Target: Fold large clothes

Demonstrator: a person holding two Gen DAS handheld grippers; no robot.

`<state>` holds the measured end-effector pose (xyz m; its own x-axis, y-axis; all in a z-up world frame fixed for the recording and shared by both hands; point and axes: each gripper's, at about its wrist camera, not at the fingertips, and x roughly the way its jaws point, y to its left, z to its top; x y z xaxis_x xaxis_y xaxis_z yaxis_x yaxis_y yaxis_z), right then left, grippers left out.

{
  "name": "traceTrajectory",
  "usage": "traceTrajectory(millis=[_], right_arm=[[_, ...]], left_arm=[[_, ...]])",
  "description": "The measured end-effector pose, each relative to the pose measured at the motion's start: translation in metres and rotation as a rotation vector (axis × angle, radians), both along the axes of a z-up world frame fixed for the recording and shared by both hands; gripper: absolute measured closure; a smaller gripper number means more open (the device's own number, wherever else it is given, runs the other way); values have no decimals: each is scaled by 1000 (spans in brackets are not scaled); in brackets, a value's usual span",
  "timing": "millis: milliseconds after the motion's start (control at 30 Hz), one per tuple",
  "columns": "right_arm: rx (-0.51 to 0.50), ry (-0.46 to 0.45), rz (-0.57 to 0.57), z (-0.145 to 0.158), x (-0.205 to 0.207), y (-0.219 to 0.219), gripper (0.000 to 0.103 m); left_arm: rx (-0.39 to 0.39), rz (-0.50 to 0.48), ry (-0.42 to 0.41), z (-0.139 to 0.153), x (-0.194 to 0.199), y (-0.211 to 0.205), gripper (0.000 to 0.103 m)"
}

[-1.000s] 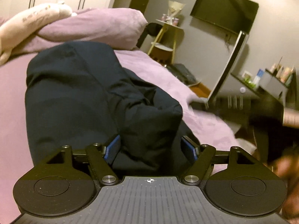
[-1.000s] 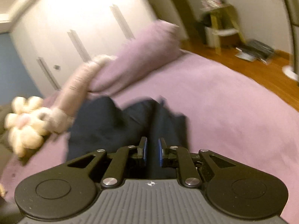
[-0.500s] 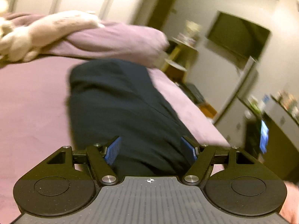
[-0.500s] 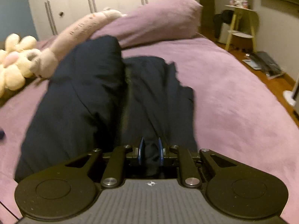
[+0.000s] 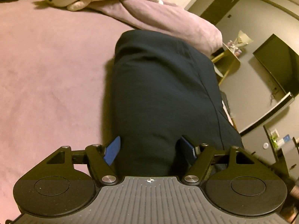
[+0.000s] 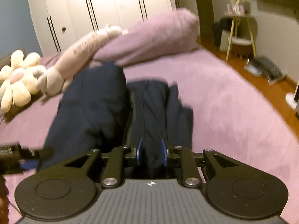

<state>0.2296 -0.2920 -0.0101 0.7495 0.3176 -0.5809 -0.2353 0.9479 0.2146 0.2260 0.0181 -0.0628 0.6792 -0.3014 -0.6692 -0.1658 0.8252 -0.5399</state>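
A dark navy garment [image 5: 164, 97] lies bunched lengthwise on a bed covered with a mauve bedspread [image 5: 52, 74], its far end near a mauve pillow [image 5: 168, 16].

The left gripper [image 5: 149, 149] stands wide, and a thick roll of the garment fills the gap. The blue fingers [image 5: 112, 150] sit at either flank of the roll, but whether they press on it cannot be told.

The right gripper [image 6: 151, 152] is only narrowly parted and its jaws are opening. A fold of the navy cloth sits between the fingers [image 6: 139, 149]; motion blur hides whether they touch it.

A long pale plush toy [image 6: 84, 46] rests across the pillow, and a flower-shaped cushion [image 6: 16, 78] lies beside it. White wardrobe doors [image 6: 104, 9] stand behind the bed.
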Motion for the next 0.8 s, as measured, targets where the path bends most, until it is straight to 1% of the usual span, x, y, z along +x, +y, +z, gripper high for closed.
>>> traceTrajectory(millis=[100,167,233,300,400,467,533,600,667,700,733,767,800], right_arm=[[15,-32,44,16,15,18,80],[-8,-49,78,24,26,40,80],[-31,-73,130,34,39,67,80],[-64,-90,197,39,52,101,80],[-141,-96,296,30,71,151,80],[-212,-115,321,17,85,180,80],[-263,-148,339,2,93,197,80],[-347,-181,315,-18,107,206,80],[-418,-184,227,-34,123,202,80],[-424,-181,162,-42,132,191,80],[-418,-164,97,-49,140,177,80],[-373,-115,22,-58,149,156,80],[-299,-72,-26,-63,156,137,80]], left_arm=[[-16,9,-1,4,-5,2,29],[-12,27,-12,10,-4,5,29],[2,59,-39,18,-4,7,29],[36,106,-54,22,-3,17,29],[103,223,-27,20,2,35,29],[142,268,-13,19,7,44,29],[182,334,7,17,12,51,29],[181,384,35,11,22,57,29],[159,403,58,6,35,57,29],[148,401,63,2,42,53,30],[140,397,60,2,50,49,31],[141,388,47,2,59,41,31],[144,372,31,3,66,34,31]])
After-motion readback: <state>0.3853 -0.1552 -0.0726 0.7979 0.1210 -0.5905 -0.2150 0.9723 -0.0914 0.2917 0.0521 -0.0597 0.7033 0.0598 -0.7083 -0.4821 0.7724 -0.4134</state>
